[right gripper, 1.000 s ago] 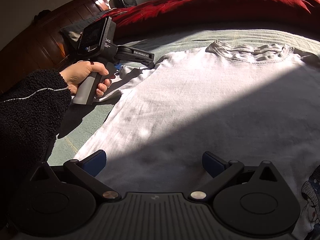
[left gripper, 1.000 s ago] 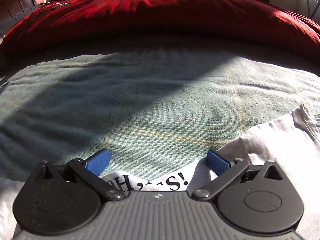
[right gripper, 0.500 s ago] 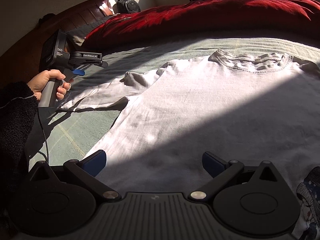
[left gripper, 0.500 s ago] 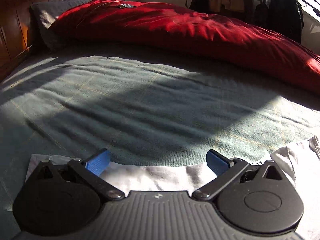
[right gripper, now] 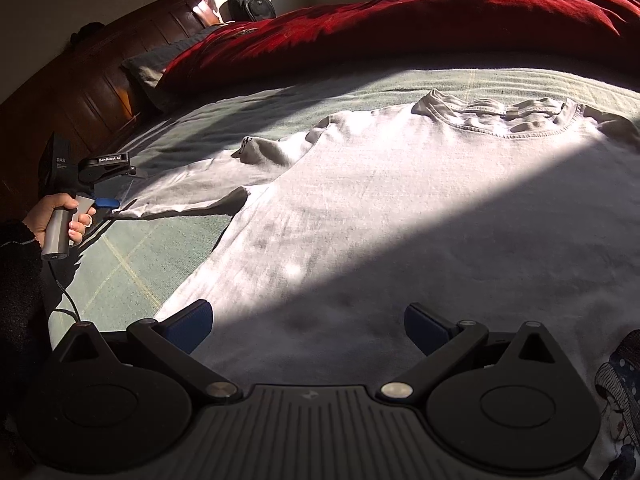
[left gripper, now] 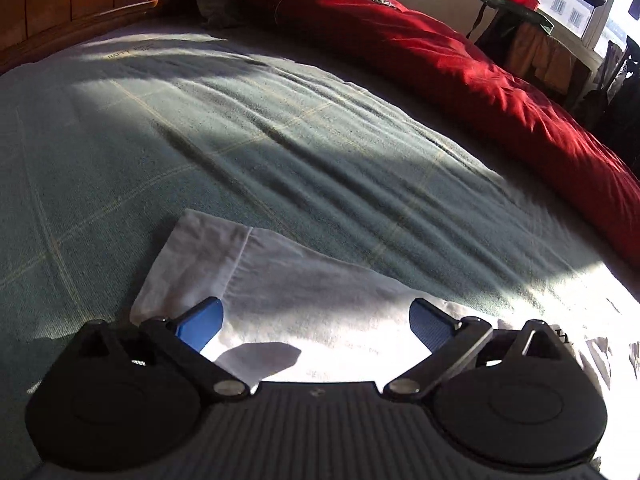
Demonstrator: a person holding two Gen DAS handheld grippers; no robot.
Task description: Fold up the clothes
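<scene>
white T-shirt point(right gripper: 400, 216): right sleeve and hem cut off by right wrist frame edge; printed figure point(right gripper: 618, 384) at near right only partly in frame; lettering on the folded left sleeve point(right gripper: 245, 145) too small to read; left gripper point(right gripper: 110, 188) seen side-on, its finger gap unclear there.

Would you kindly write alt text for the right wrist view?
A white T-shirt lies spread flat on a green blanket, the open right gripper over its lower part. At far left, the left gripper sits at the sleeve end.
</scene>
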